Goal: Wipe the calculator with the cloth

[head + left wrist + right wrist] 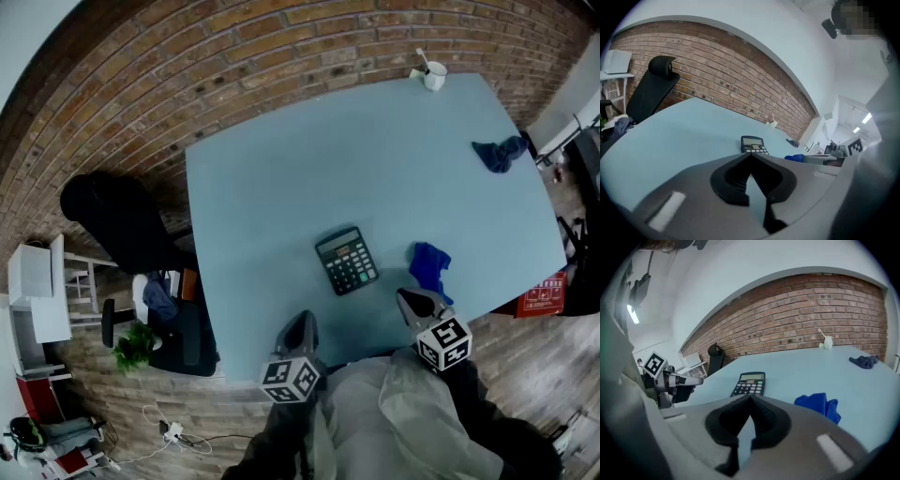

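A dark calculator [347, 261] lies near the front middle of the light blue table [281, 187]; it also shows in the left gripper view as the calculator [753, 145] and in the right gripper view as the calculator [749, 383]. A bright blue cloth [430, 265] lies crumpled to its right, the same cloth [819, 405] just ahead of my right gripper. My left gripper [300, 330] hovers at the table's front edge, shut and empty. My right gripper [414, 302] sits just short of the blue cloth, shut with nothing in it.
A darker blue cloth [499, 153] lies at the table's far right. A white cup [434, 75] with a utensil stands at the far edge. A black office chair [122, 225] stands left of the table, by a brick wall. White shelves [37, 291] are further left.
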The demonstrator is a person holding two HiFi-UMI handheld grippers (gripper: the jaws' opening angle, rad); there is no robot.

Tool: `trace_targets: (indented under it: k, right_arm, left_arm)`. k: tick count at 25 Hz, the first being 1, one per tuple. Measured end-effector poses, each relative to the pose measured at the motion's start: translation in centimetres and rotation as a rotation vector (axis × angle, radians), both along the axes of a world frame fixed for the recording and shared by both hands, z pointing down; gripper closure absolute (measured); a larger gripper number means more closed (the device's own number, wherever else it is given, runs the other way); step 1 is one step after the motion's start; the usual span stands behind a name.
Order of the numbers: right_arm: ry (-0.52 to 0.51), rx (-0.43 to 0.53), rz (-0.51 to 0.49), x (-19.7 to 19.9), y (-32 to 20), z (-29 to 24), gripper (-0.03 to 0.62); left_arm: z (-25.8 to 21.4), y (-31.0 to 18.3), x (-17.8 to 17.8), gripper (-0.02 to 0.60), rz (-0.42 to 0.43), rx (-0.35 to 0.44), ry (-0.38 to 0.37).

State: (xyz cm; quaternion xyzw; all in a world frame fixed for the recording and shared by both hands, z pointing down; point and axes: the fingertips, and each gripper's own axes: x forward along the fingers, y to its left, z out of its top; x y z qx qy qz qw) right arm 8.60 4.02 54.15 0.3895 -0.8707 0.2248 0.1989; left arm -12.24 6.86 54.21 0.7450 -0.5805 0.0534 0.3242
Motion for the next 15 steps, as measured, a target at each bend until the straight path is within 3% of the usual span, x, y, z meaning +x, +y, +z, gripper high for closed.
trace_targets:
  k: [15]
  right_arm:
    - [0.000,0.017,0.013,0.46,0.21,0.46,0.595]
  left_arm:
    - [0.62,-1.20,0.50,0.574,0.017,0.015,0.029]
